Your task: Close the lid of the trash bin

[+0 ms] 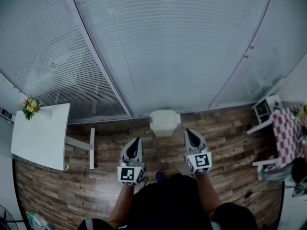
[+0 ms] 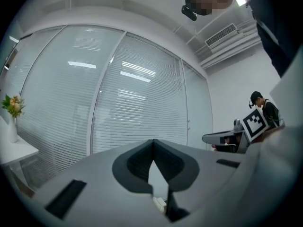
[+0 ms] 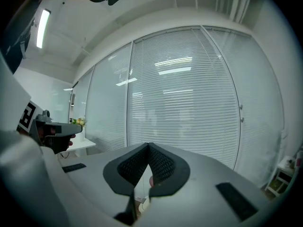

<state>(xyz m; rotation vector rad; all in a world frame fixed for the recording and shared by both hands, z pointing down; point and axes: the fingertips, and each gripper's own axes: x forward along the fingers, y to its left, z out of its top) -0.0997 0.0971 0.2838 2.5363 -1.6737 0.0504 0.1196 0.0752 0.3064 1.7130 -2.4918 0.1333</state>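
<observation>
Trash bin (image 1: 164,128) is sitting on the wooden floor (image 1: 225,128), ahead of both sets of jaws and between them, with its lid (image 1: 163,117) lying down flat. I am holding the left gripper (image 1: 136,142) with its jaws pressed together on nothing. The right gripper (image 1: 191,133) is likewise closed and empty. Neither is touching the bin.
</observation>
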